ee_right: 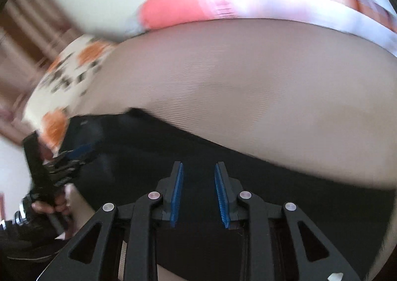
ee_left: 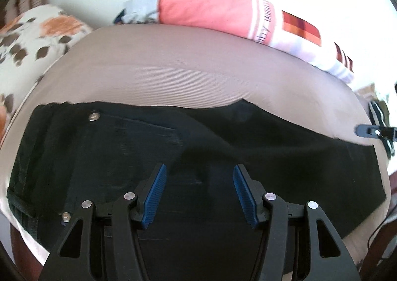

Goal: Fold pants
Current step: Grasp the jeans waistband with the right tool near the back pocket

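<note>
Lying flat across the near part of a bed, the black pants (ee_left: 124, 152) are spread from left to right on a beige ribbed sheet (ee_left: 173, 70). In the left wrist view the waist end is at the left, with a metal button (ee_left: 93, 116) near the upper edge and a second small metal stud (ee_left: 65, 216) lower down. The cloth reaches to the right side, where it becomes narrower.

The left gripper (ee_left: 197, 181) hangs over the middle of the pants. Its jaws stand wide apart, with blue ribbed pads (ee_left: 155, 196) facing each other, and there is nothing between them except the dark cloth below.

The right gripper (ee_right: 199, 181) is also above the pants (ee_right: 248, 194), in a blurred picture. Its jaws are apart, but with a smaller gap than the left ones, and they hold nothing. If the tips touch the cloth, I cannot tell. In the left wrist view the tip of the right gripper shows at the far right edge, near the upper border of the pants.

Behind the sheet lies a pink and white pillow (ee_left: 211, 13), and at the left a pillow with orange flowers (ee_left: 37, 38).
</note>
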Available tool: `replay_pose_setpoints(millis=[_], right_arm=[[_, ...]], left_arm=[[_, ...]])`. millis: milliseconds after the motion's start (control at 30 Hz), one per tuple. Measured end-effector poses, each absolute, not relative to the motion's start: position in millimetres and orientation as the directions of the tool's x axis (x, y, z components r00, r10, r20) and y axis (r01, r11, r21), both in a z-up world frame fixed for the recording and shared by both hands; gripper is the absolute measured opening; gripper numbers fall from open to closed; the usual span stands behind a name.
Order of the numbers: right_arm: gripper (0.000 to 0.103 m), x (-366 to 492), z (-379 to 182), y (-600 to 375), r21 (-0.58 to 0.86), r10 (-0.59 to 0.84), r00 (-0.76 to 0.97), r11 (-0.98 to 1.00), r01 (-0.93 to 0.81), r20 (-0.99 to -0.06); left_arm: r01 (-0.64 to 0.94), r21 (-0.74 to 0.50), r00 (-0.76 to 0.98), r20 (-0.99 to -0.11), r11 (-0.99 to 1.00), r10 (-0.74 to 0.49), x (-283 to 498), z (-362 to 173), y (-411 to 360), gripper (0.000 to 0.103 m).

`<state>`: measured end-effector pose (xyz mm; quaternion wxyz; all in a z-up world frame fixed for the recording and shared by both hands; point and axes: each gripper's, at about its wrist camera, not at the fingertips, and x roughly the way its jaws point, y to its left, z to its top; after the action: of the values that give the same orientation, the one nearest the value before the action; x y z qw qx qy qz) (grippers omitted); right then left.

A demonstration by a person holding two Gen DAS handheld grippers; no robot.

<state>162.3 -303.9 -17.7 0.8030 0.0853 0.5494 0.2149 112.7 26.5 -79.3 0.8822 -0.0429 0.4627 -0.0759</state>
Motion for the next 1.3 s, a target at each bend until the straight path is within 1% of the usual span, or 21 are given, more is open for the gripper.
replay_pose_setpoints(millis=[33, 100, 167, 367, 500, 567, 600, 633, 667, 733, 800, 867, 1000, 1067, 1133, 1167, 1200, 1300], right_arm=[[0.026, 169, -19, -287, 0.381, 0.458, 0.281, 0.878, -0.29, -0.843], [0.035, 191, -25, -248, 0.406, 0.503, 0.219, 0.835, -0.371, -0.836], [0.039, 209, -31, -219, 0.411, 0.515, 0.175, 0.811, -0.415, -0.839], [0.039, 248, -55, -157, 0.43, 0.516, 0.034, 0.747, -0.507, -0.856], [0.039, 261, -72, -133, 0.415, 0.485, -0.028, 0.717, -0.56, -0.874], [0.038, 264, -80, -126, 0.432, 0.48, -0.073, 0.699, -0.57, -0.874], [0.035, 264, -83, -123, 0.436, 0.478, -0.086, 0.693, -0.575, -0.874], [0.028, 263, -84, -122, 0.432, 0.474, -0.089, 0.69, -0.581, -0.876], [0.008, 262, -84, -120, 0.434, 0.479, -0.088, 0.682, -0.588, -0.873], [0.007, 263, -79, -120, 0.434, 0.492, -0.067, 0.685, -0.585, -0.868], [0.004, 262, -66, -121, 0.393, 0.497, 0.006, 0.694, -0.604, -0.868], [0.003, 264, -61, -123, 0.358, 0.492, 0.069, 0.717, -0.598, -0.868], [0.002, 268, -82, -117, 0.283, 0.42, 0.109, 0.759, -0.586, -0.901], [0.003, 268, -87, -112, 0.268, 0.411, 0.129, 0.768, -0.581, -0.902], [0.008, 270, -86, -116, 0.284, 0.421, 0.128, 0.776, -0.563, -0.898], [0.015, 269, -83, -117, 0.282, 0.423, 0.138, 0.78, -0.558, -0.896], [0.019, 267, -76, -119, 0.27, 0.417, 0.161, 0.79, -0.55, -0.894], [0.019, 258, -52, -134, 0.271, 0.434, 0.23, 0.815, -0.512, -0.871]], left_arm=[[0.081, -0.15, 0.563, -0.809, 0.985, -0.169, 113, -81, 32, 0.057], [0.063, -0.155, 0.565, -0.809, 0.986, -0.163, 113, -84, 39, 0.057], [0.048, -0.151, 0.565, -0.811, 0.987, -0.151, 109, -87, 45, 0.057], [0.05, -0.174, 0.564, -0.808, 0.983, -0.172, 106, -95, 59, 0.057], [0.059, -0.181, 0.56, -0.808, 0.982, -0.182, 107, -98, 61, 0.057], [0.067, -0.175, 0.56, -0.808, 0.982, -0.182, 107, -99, 61, 0.057], [0.071, -0.172, 0.562, -0.807, 0.983, -0.182, 107, -100, 61, 0.057], [0.074, -0.168, 0.563, -0.807, 0.983, -0.18, 107, -100, 60, 0.057], [0.076, -0.164, 0.564, -0.807, 0.984, -0.178, 107, -100, 60, 0.057], [0.078, -0.164, 0.564, -0.806, 0.983, -0.179, 107, -99, 60, 0.057], [0.077, -0.168, 0.565, -0.805, 0.983, -0.182, 107, -99, 60, 0.057], [0.079, -0.164, 0.568, -0.803, 0.983, -0.18, 106, -100, 60, 0.057], [0.087, -0.139, 0.57, -0.805, 0.986, -0.164, 106, -100, 57, 0.058], [0.088, -0.136, 0.568, -0.807, 0.987, -0.162, 108, -99, 57, 0.058], [0.081, -0.141, 0.566, -0.809, 0.987, -0.162, 110, -95, 56, 0.058], [0.083, -0.144, 0.567, -0.807, 0.986, -0.165, 112, -92, 54, 0.058], [0.086, -0.146, 0.57, -0.804, 0.986, -0.169, 113, -89, 52, 0.058], [0.11, -0.159, 0.594, -0.781, 0.981, -0.193, 118, -75, 44, 0.058]])
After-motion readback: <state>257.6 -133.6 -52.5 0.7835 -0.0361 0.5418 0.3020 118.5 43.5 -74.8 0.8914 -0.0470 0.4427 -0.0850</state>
